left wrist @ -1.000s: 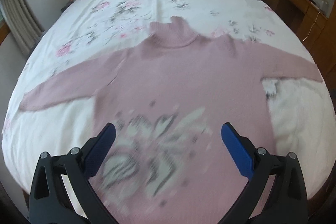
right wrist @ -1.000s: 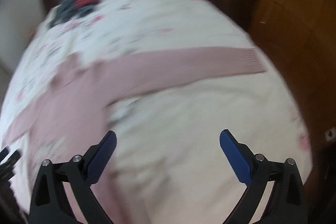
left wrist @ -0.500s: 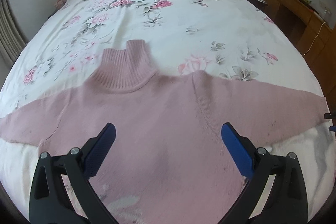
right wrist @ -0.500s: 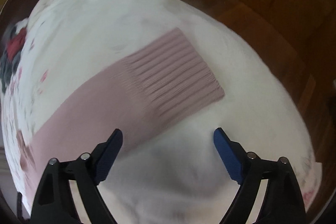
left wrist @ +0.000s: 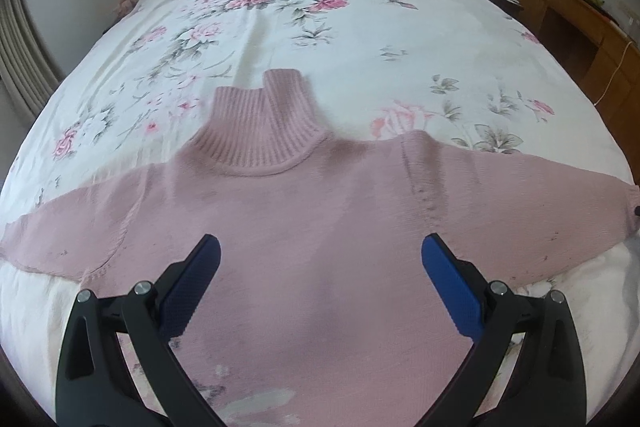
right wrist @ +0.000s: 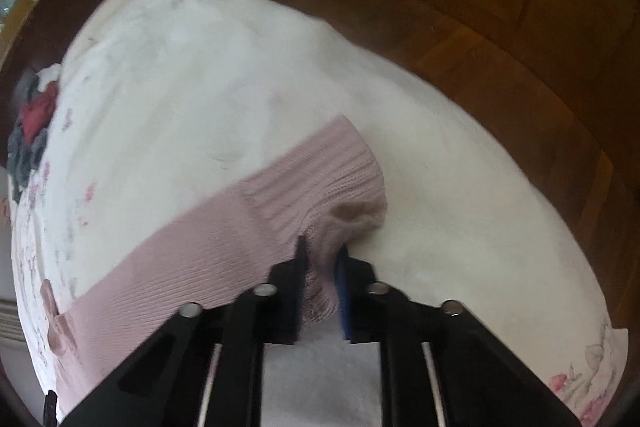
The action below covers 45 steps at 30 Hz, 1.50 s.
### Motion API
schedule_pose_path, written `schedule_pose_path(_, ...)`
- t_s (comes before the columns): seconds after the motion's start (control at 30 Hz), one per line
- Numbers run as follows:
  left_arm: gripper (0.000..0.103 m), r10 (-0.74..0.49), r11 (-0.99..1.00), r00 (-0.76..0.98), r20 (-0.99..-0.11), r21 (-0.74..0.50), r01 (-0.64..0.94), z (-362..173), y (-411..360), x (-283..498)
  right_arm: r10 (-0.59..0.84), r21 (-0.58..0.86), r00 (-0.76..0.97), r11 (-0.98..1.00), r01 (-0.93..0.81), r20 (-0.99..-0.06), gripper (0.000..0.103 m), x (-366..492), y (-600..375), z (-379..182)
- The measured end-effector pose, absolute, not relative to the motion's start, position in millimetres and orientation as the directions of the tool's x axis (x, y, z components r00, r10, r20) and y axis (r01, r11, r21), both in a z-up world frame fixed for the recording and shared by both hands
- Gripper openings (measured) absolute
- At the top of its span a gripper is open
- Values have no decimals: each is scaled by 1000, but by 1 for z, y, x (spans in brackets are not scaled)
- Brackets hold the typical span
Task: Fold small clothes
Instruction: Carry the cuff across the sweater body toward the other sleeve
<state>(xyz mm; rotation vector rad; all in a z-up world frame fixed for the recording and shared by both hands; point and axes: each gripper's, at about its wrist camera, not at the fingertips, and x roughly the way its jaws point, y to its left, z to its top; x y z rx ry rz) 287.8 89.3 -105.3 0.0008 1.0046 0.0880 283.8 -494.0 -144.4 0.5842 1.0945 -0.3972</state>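
pink knit sweater (left wrist: 320, 227) lies flat, face up, across the near end of the bed (left wrist: 360, 7), neck toward the headboard, both sleeves spread out to the side edges. my right claw (right wrist: 320, 267) is pinched tight on the ribbed cuff (right wrist: 332, 187) near the bed's right edge; left claw (left wrist: 320, 279) hangs wide open over the chest, holding nothing. risks imo: grip is only on the cuff's corner, so the loose knit could slip out or stretch when i pull. w/ nothing pinning the body, the whole sweater may drag sideways.
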Motion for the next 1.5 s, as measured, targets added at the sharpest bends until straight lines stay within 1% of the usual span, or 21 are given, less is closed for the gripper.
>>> schedule_pose_path(0.1,100,82,995,527,-846,42,-88,-103,105,283,28,317,488,792,522,-872,9,273,-478,-120)
schedule_pose_path(0.2,100,87,994,509,-856,40,-102,-103,121,280,47,316,518,838,445,-854,9,271,-443,-97)
schedule_pose_path(0.33,100,83,991,482,-872,23,-128,-102,147,276,79,309,546,886,345,-834,9,291,-386,-72)
schedule_pose_path(0.43,100,72,991,465,-882,8,-137,-102,164,273,138,318,557,918,239,-819,9,301,-326,-61)
schedule_pose_path(0.53,100,82,990,465,-881,19,-139,-100,176,268,183,316,550,936,157,-815,9,316,-273,-55)
schedule_pose_path(0.67,100,73,990,469,-880,7,-141,-97,190,265,246,312,528,949,38,-813,9,324,-200,-59)
schedule_pose_path(0.83,100,62,990,473,-879,-4,-139,-96,203,262,264,260,481,963,-76,-836,9,324,-128,-78)
schedule_pose_path(1.0,100,29,991,460,-888,-33,-126,-99,207,263,200,154,442,978,-139,-874,9,327,-77,-107)
schedule_pose_path(1.07,100,19,992,454,-891,-41,-122,-101,205,265,208,154,416,975,-159,-885,9,330,-63,-120)
schedule_pose_path(1.1,100,9,991,450,-893,-51,-121,-102,205,266,224,166,406,971,-173,-886,10,329,-59,-127)
schedule_pose_path(1.17,100,-17,990,440,-898,-76,-118,-104,201,268,281,213,366,953,-214,-887,17,327,-51,-136)
schedule_pose_path(1.23,100,-42,990,434,-900,-97,-106,-105,194,271,354,284,323,927,-244,-878,20,322,-46,-142)
schedule_pose_path(1.33,100,-88,987,421,-903,-135,-84,-107,182,275,405,330,327,907,-262,-854,34,302,-55,-135)
schedule_pose_path(1.43,99,-157,979,387,-909,-195,-60,-115,166,281,442,383,360,896,-226,-822,35,282,-83,-121)
schedule_pose_path(1.5,99,-223,965,351,-909,-258,-55,-123,153,287,439,398,389,898,-187,-810,35,269,-104,-114)
